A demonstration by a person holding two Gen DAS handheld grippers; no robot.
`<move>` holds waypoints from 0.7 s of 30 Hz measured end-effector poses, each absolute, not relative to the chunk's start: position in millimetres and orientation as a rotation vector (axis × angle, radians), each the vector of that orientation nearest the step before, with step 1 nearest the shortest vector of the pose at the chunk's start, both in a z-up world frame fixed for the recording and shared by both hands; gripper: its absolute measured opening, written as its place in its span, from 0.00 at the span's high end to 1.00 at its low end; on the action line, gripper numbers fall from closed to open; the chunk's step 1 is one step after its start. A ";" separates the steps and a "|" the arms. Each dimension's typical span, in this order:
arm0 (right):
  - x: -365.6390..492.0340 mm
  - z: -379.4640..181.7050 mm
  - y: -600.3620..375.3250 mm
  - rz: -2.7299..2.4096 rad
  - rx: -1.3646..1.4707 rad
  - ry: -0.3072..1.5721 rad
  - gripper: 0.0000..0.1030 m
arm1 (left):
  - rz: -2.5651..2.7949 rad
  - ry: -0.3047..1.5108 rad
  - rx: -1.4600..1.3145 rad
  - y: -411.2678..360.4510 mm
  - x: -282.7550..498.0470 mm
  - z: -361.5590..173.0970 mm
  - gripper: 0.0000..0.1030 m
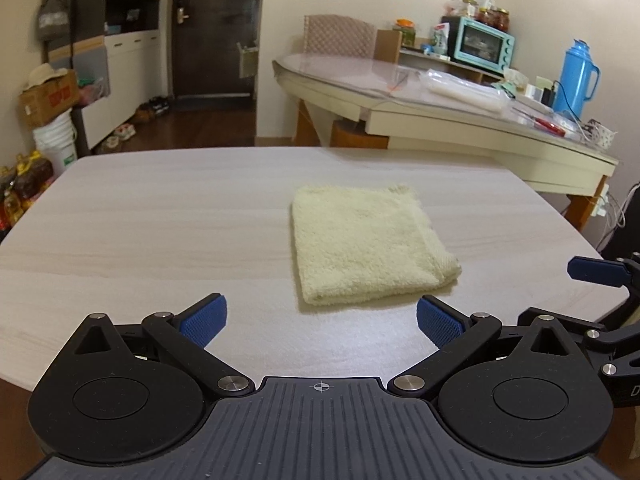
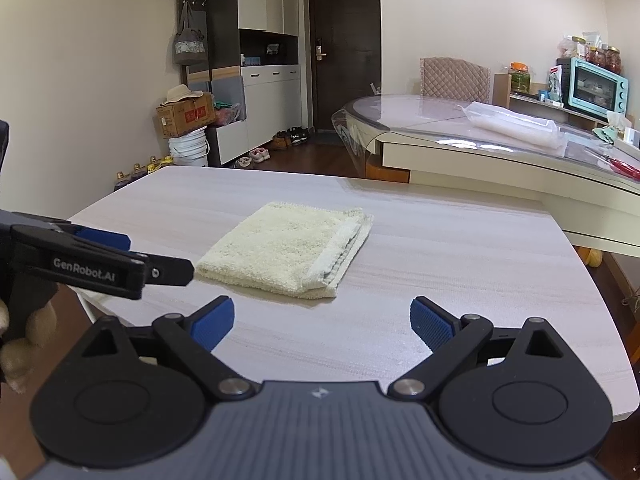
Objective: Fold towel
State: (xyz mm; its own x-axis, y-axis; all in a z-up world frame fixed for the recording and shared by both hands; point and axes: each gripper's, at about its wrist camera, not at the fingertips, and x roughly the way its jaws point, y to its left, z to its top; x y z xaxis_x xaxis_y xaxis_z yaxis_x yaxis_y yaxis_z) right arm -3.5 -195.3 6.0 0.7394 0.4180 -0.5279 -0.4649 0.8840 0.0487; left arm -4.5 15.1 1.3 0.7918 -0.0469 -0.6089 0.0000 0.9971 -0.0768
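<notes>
Spreading wide under everything is the pale wood-grain table (image 1: 160, 216), bare on all sides of the folded cream towel (image 1: 366, 244) — its layered edges face right in the right wrist view. The left gripper (image 1: 322, 320) hangs just short of the towel's near edge, fingers wide apart and empty. The right gripper (image 2: 322, 320) sits likewise — spread, holding nothing.
</notes>
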 end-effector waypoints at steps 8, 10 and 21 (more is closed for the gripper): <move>-1.1 9.5 -189.9 0.498 -0.104 0.557 0.07 | -0.023 0.644 -0.071 18.7 -3.5 0.8 0.00; -1.6 9.9 -188.8 0.501 -0.108 0.554 0.07 | -0.030 0.646 -0.074 18.5 -3.2 1.3 0.00; -2.9 10.6 -187.7 0.508 -0.105 0.554 0.07 | -0.039 0.643 -0.043 10.8 -0.4 2.1 0.00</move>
